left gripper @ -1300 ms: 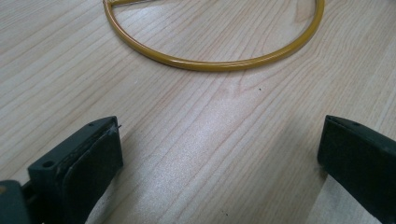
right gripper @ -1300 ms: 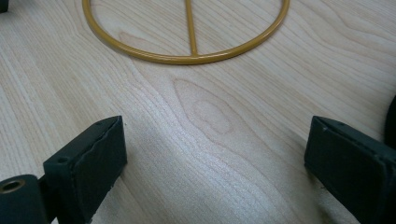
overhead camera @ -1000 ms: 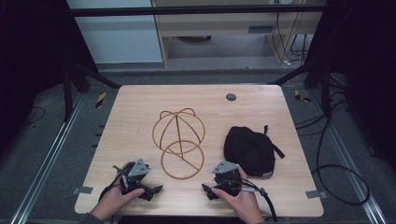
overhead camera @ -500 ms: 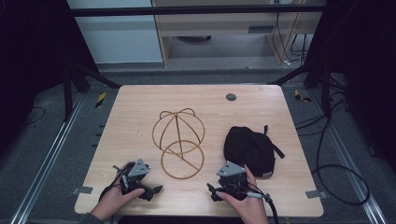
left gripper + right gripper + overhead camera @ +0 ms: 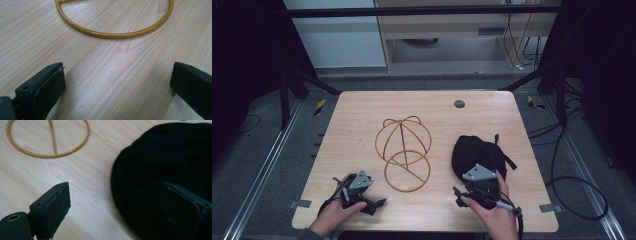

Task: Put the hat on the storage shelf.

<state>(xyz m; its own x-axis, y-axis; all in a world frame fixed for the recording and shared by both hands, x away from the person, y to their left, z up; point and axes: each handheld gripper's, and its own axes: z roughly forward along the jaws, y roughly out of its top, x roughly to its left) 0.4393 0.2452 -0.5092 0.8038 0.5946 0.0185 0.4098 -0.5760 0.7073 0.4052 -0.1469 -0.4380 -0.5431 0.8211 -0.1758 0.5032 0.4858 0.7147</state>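
On the desk's (image 5: pixel 362 120) right side lies the black cap (image 5: pixel 477 152); the right tool (image 5: pixel 115 207), jaws wide and just closing slightly, hovers at its edge, gripping nothing. The left tool (image 5: pixel 117 85) rests open, empty, near the wire stand (image 5: pixel 404 152).

A light wooden table (image 5: pixel 362 130) is standing on a grey floor (image 5: pixel 257 150), a small dark round disc (image 5: pixel 459 104) lying near its far edge. Metal rails (image 5: pixel 259 175) are running along both sides of the table, black cables (image 5: pixel 577 185) are trailing across the floor at right, and a pale shelf unit (image 5: pixel 452 30) is standing behind.
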